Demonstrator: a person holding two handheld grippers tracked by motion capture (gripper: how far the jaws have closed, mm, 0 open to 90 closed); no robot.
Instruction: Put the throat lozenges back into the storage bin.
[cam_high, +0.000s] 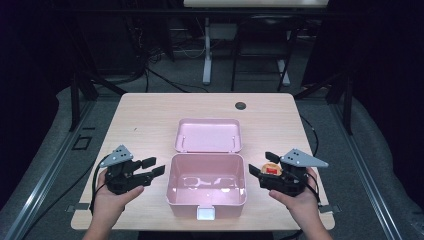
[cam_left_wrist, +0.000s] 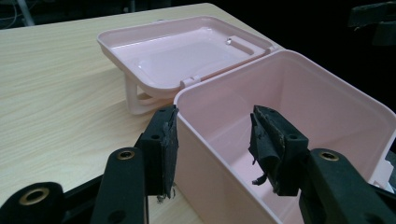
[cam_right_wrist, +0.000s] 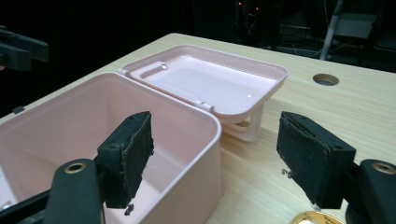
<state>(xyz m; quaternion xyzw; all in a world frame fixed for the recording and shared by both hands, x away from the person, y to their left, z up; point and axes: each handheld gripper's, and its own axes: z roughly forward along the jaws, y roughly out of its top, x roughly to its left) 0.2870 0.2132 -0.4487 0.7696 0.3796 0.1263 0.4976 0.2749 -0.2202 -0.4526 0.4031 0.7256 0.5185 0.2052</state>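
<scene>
Right gripper view: gold-rimmed round item (cam_right_wrist: 310, 218) cut off at bottom edge.

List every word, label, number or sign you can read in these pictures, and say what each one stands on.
No text can be read.
A red label on the small round item beside the right gripper: too small and blurred to read.
The pink box, its open lid and the table carry no print.

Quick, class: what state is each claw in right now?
Left claw: open, straddling the pink box's wall, pads not pressing.
Right claw: open, holding nothing.
</scene>
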